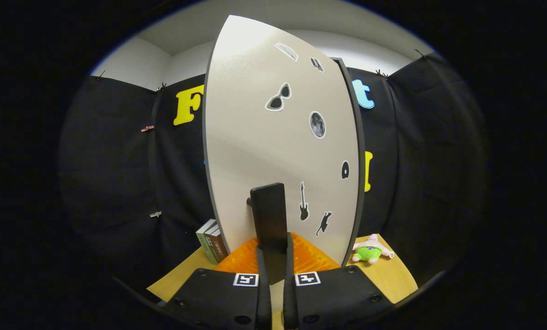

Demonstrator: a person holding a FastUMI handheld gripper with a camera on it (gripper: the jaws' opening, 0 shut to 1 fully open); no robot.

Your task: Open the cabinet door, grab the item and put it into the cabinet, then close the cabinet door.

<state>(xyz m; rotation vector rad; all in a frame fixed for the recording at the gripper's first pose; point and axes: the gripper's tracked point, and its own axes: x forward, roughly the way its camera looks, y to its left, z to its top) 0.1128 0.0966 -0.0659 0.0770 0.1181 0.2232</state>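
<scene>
The white cabinet door [264, 146], dotted with small stickers, stands upright just ahead of me. Its black vertical handle [267, 215] sits between my fingers, and my gripper [273, 252] is shut on it, both pads [307, 259] pressing its sides. A dark edge [356, 183] runs down the door's right side; the inside of the cabinet is hidden. A small pink and green plush toy [369, 251] lies on the wooden table [392, 275], to the right of the cabinet and beyond my right finger.
Two or three books [212, 245] stand on the table against the cabinet's left side. Black cloth walls close in the booth on both sides and behind.
</scene>
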